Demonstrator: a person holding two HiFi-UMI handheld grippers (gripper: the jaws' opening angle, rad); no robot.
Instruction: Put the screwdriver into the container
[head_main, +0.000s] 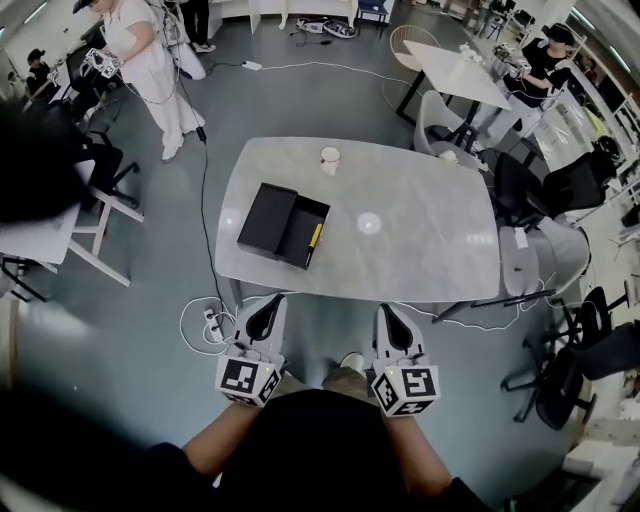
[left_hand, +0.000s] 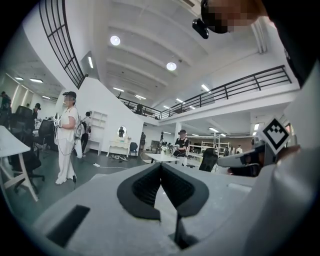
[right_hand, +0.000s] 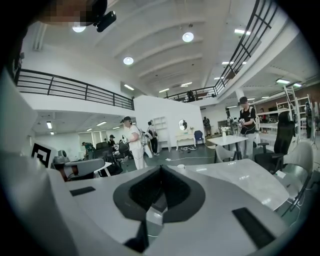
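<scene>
Two tongs are held low and close to the person's body, short of the near edge of the worktop (head_main: 420, 230). Left tongs (head_main: 265, 318): tips together, nothing between them, confirmed in the left gripper view (left_hand: 161, 165). Right tongs (head_main: 393, 325): likewise closed and empty, pads meeting in the right gripper view (right_hand: 160, 167).

Beyond them, on the left part of the worktop, sits the open black container (head_main: 296, 225). The screwdriver (head_main: 314, 237), with a yellow handle, lies inside it along the right wall. It is well apart from both sets of tongs, ahead of the left set and slightly to its right. A flat black lid (head_main: 266, 217) lies touching the container's left side.

Farther back, near the far edge of the worktop, stands a white cup (head_main: 330, 160), apart from the container.
</scene>
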